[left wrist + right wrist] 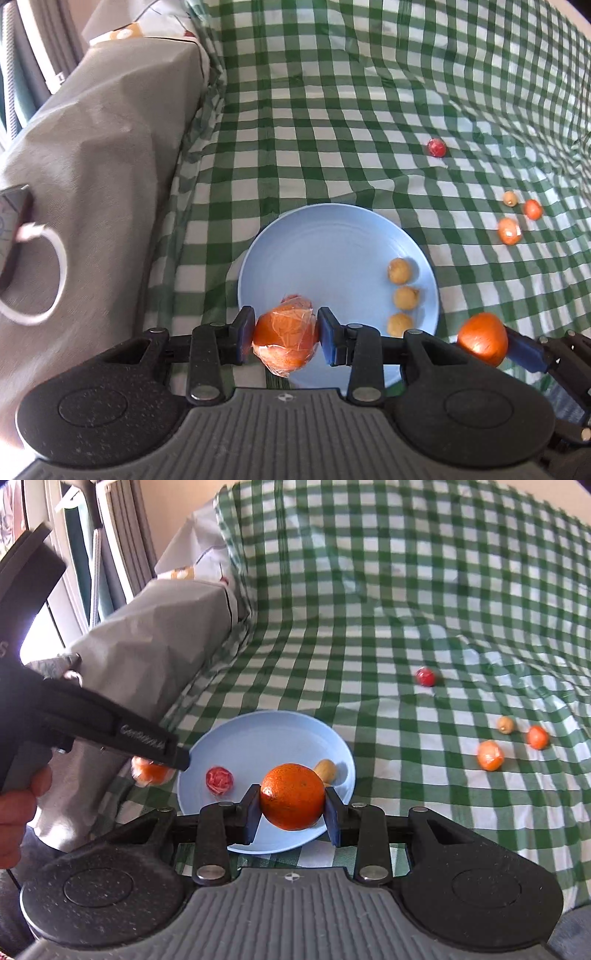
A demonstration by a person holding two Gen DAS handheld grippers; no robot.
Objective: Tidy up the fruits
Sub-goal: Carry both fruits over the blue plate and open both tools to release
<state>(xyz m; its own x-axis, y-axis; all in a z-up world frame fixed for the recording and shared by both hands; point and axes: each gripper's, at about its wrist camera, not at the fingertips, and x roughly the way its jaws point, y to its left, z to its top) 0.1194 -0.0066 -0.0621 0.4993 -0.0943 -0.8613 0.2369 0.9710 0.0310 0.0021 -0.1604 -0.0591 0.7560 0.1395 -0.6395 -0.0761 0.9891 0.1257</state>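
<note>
The left claw is squeezing a wrapped orange, an orange fruit in crinkly clear plastic. It is held over the near edge of the blue plate. The right claw is clamped on a bare orange, and it is also held over the plate, near the front.

Three small yellow-brown fruits sit in a line on the right side of the plate. A small red wrapped fruit sits on the left side of the plate, as the right wrist view shows.

The plate rests on a green and white checkered cloth. Farther out on the cloth, well apart from the plate, lie a small red fruit, two little orange fruits and one tiny brown fruit. The last three are close together.

A gray cloth-covered thing stands to the left of the plate.
</note>
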